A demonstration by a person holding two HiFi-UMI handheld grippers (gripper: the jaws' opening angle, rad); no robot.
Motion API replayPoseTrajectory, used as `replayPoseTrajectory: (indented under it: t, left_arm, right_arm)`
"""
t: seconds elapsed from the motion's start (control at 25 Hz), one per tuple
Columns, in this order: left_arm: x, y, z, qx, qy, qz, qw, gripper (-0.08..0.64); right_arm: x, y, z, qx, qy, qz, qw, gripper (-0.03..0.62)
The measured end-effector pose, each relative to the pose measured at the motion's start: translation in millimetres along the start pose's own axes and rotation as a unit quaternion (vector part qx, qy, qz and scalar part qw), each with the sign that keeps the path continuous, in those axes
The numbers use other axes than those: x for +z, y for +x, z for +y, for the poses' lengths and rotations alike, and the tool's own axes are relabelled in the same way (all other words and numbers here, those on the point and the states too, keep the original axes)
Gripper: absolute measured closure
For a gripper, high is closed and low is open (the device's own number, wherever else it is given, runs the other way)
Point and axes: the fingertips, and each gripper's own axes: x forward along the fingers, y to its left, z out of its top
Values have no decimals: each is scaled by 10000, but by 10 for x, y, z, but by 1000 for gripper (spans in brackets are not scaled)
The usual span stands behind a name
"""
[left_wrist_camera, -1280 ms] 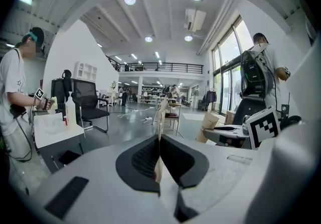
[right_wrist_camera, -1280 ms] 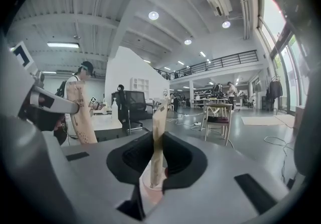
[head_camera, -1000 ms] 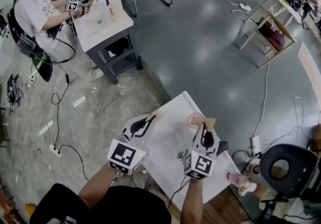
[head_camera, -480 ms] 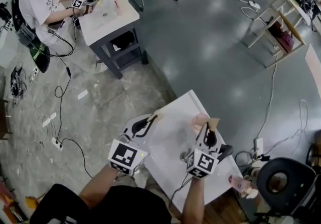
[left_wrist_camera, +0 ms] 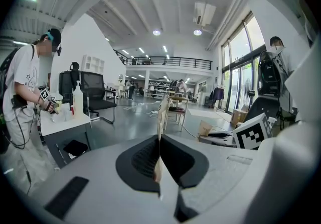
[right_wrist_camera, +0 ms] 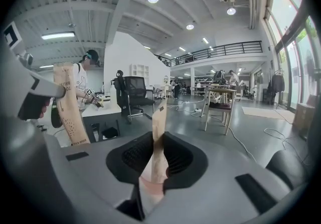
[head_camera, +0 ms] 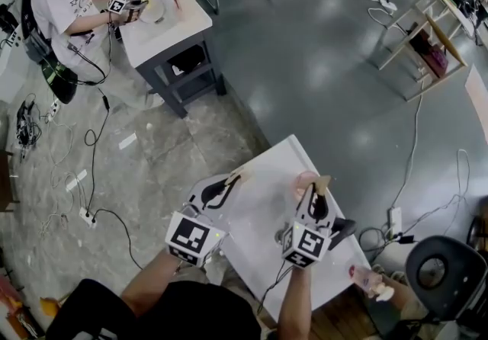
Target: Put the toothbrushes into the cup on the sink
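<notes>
Matt brown paper — toothbrush packet (right_wrist_camera: 158, 135)

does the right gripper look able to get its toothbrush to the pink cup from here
Probably yes: the right gripper, shut on a wrapped toothbrush, is right by the cup, with nothing between them.

I count two grippers, left gripper (head_camera: 223, 187) and right gripper (head_camera: 314, 206); two wrapped toothbrushes (left_wrist_camera: 161, 117) (right_wrist_camera: 158, 122); one pink cup (head_camera: 302, 181), lower centre of frame.

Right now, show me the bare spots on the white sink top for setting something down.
Bare: the far corner of the sink top, beyond the pink cup, and the middle stretch between the left tongs and that cup. Crowded: the right edge, where the right tongs hang by the cup.
</notes>
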Motion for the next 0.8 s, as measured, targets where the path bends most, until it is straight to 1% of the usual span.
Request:
replayPoseTrajectory:
  t: [0.04, 0.12, 0.16, 0.28, 0.44, 0.64, 0.8]
  left_arm:
    - [-16, -6, -6, -4, -52, 42, 10000, 554]
    - [-46, -6, -24, -16, -109, 90, 9999, 554]
    - [-54, -4, -33, -23, -110, 92, 9999, 554]
    - [-52, -6, -57, -36, -84, 56, 9999, 554]
    - [-35, -32, -69, -54, -66, 41, 10000, 554]
    - [-5, -86, -65, -63, -6, -26, 10000, 554]
    - [6, -140, -75, -83, -40, -31, 10000, 554]
  right_arm:
    - [2, -1, 13, 26, 14, -3, 10000, 527]
    - [-2, -1, 28, 87, 90, -9, 9999, 480]
    - [-7, -1, 26, 106, 134, -19, 9999, 453]
    - [-10, -10, 12, 130, 271, -78, 9995, 413]
    - [15, -28, -7, 104, 342, -109, 9993, 393]
    - [39, -66, -6, 58, 345, -113, 9993, 390]
    - [83, -113, 4, 18, 322, -151, 9994, 390]
